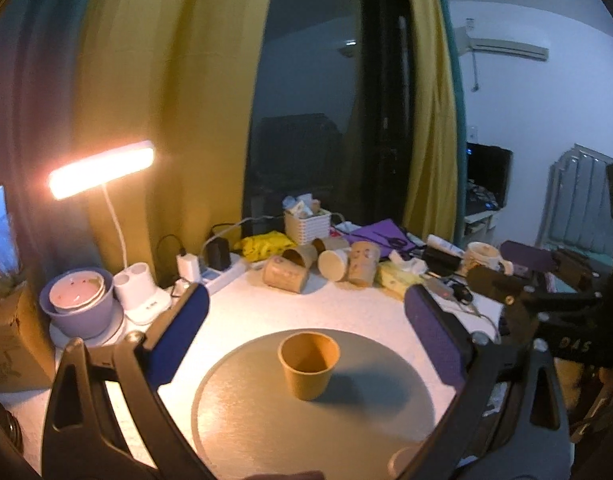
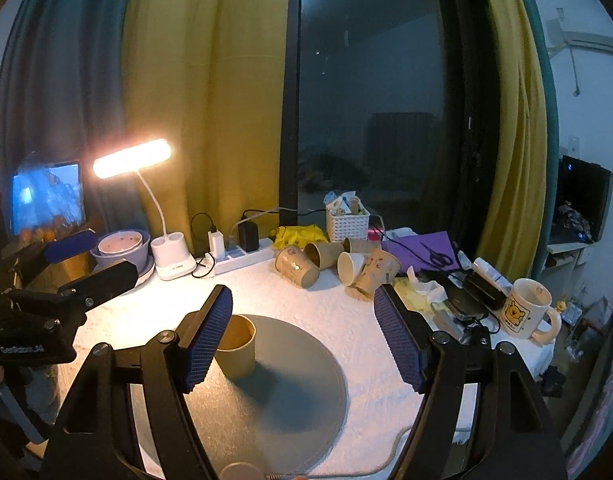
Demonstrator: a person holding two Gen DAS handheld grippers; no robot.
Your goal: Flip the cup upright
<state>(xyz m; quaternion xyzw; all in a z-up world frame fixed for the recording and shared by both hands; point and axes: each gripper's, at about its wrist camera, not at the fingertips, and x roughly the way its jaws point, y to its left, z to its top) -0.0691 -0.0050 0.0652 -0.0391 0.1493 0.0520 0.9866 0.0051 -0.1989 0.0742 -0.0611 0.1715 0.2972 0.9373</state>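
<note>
A plain tan paper cup (image 1: 309, 364) stands upright, mouth up, on a round grey mat (image 1: 266, 420). My left gripper (image 1: 306, 328) is open, its blue pads on either side of the cup and a little behind it, touching nothing. In the right wrist view the same cup (image 2: 236, 346) stands on the mat (image 2: 290, 392), partly hidden behind my left pad. My right gripper (image 2: 302, 332) is open and empty, to the right of the cup. The right gripper's body also shows at the right edge of the left wrist view.
Several paper cups (image 2: 338, 264) lie tipped at the back of the white table, by a white basket (image 2: 347, 225), power strip (image 2: 242, 258), lit desk lamp (image 2: 132, 159), bowls (image 2: 122, 246) and a mug (image 2: 526, 308). Scissors, purple paper and clutter fill the right.
</note>
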